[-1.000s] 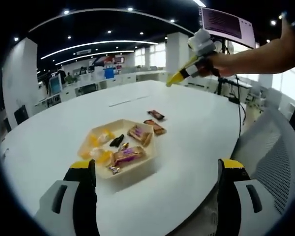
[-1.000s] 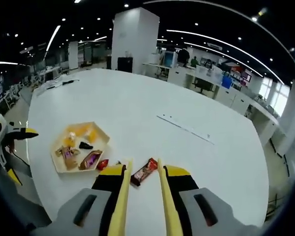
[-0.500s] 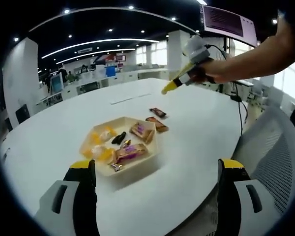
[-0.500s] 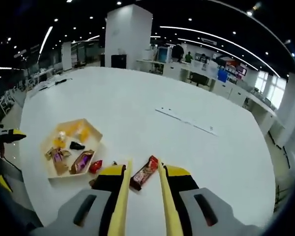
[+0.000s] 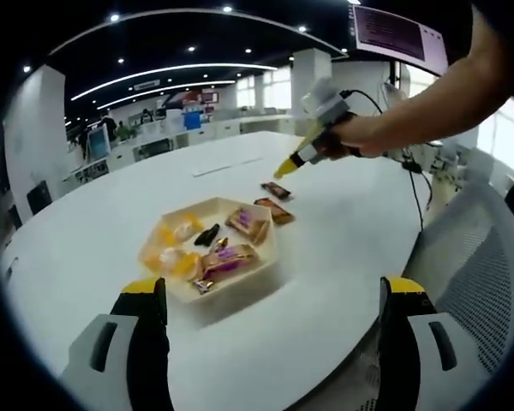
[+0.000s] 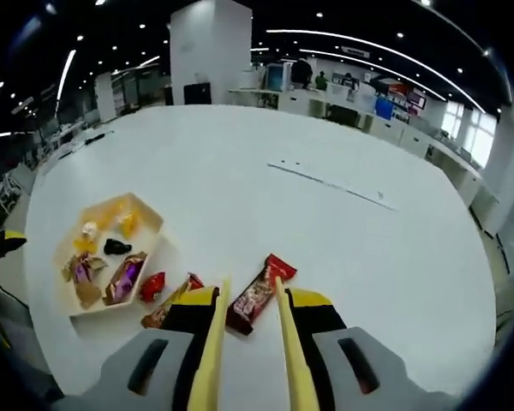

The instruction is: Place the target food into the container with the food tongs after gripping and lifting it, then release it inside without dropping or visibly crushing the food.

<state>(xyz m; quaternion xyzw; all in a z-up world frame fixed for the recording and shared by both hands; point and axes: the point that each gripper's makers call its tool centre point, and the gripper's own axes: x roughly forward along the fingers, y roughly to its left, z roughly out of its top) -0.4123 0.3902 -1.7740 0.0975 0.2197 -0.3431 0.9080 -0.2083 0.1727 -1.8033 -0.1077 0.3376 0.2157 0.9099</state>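
A red-wrapped snack bar point(image 6: 259, 295) lies on the white table point(image 6: 240, 171), right at the tips of the yellow food tongs point(image 6: 212, 351). My right gripper point(image 6: 253, 298) is shut on the tongs, whose arms stand slightly apart. A second bar point(image 6: 170, 301) and a red candy point(image 6: 152, 285) lie to its left, beside the hexagonal tray point(image 6: 158, 224) of wrapped snacks. In the left gripper view the tray point(image 5: 270, 248) sits ahead of my left gripper point(image 5: 274, 295), which is wide open and holds nothing. Beyond it the right gripper point(image 5: 317, 137) hovers over the two bars point(image 5: 276, 190).
A grey mesh chair point(image 5: 480, 274) stands at the table's edge on the right of the left gripper view. A person's arm point(image 5: 428, 94) reaches in from the right. A thin strip point(image 6: 334, 184) lies farther out on the table. Office desks fill the background.
The right gripper with the tongs has come down and closer to the red snack bar, which now looks larger between the tips. The left gripper stays open and nearly still.
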